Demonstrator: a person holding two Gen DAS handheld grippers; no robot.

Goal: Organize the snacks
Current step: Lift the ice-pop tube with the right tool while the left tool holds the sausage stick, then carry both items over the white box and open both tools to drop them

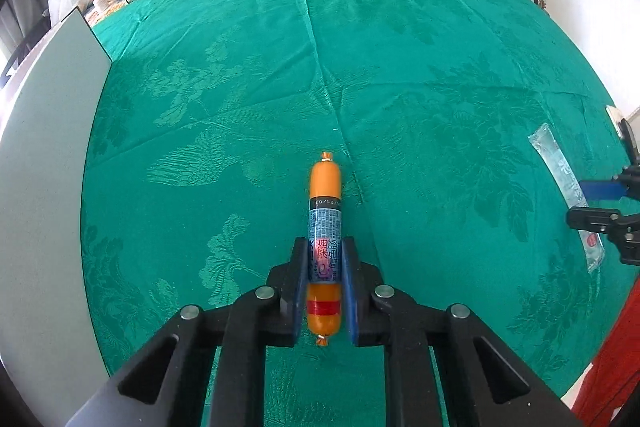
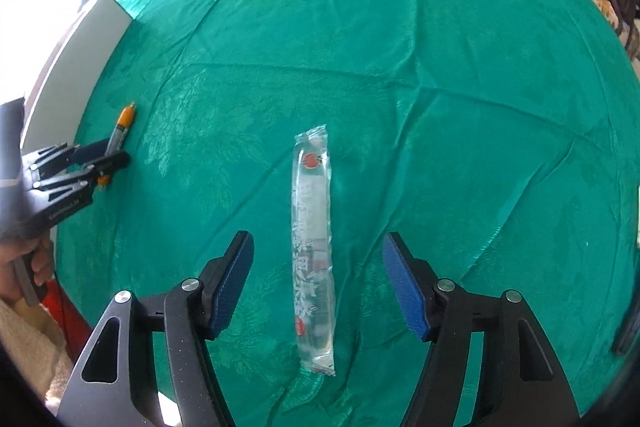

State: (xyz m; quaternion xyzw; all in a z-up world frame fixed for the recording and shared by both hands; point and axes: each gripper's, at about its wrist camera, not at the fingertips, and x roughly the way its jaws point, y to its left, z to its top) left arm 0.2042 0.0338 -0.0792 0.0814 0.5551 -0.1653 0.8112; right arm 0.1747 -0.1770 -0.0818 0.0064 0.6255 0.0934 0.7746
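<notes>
Two snacks lie lengthwise along their tools: left tool [image 1: 325,277] clenched on the sausage [image 1: 325,223]; right tool [image 2: 318,281] released, straddling the clear packet [image 2: 314,247] untouched.

From the left wrist we look steeply down, close over the green cloth [image 1: 400,67]. From the right wrist we look likewise, further right. Both views share the cloth, sausage stick [image 1: 325,211] and clear packet [image 2: 314,239].

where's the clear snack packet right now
The clear packet lies flat on the green cloth, lengthwise between the right gripper's open fingers, untouched. The orange sausage sits far left of it.
</notes>
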